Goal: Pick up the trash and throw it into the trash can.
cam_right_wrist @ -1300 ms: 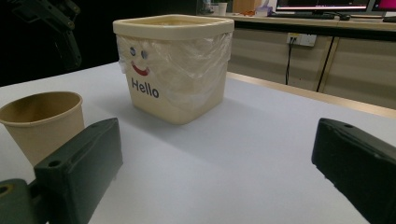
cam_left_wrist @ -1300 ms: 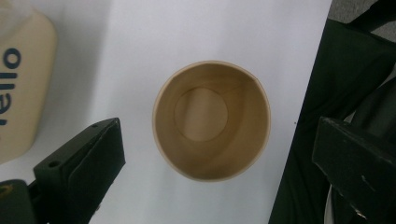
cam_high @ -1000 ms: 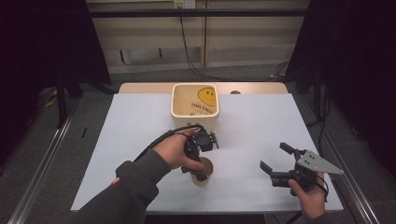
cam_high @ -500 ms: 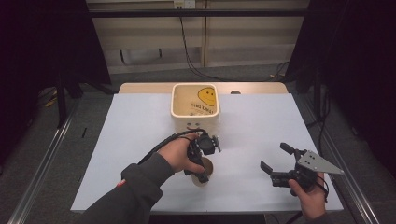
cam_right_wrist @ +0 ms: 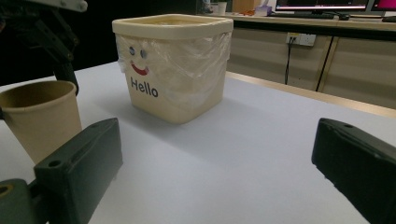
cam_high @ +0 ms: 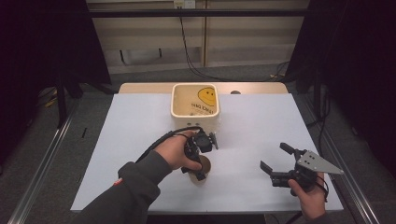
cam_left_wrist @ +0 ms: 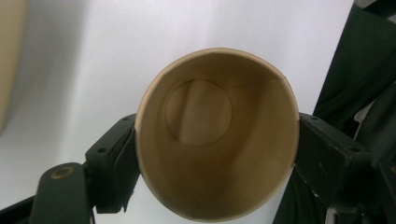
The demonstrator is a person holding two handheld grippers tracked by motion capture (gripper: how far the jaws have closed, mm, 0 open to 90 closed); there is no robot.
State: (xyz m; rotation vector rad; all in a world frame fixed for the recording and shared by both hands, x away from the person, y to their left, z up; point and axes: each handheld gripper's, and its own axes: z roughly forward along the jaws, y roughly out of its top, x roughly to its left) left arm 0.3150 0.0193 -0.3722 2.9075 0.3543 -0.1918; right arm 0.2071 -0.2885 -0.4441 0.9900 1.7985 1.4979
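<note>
Left gripper [cam_high: 198,163], near table edge: jaws clamped on either side of brown paper cup [cam_left_wrist: 217,135]; left gripper view looks straight down into its empty interior, which the high view hides under the hand. Right gripper [cam_high: 279,162], low over white table [cam_high: 261,126] right of the cup: jaws spread wide, holding nothing. Farther back: cream bin [cam_right_wrist: 173,65]; right gripper view shows its "Hello" face and plastic liner.
</note>
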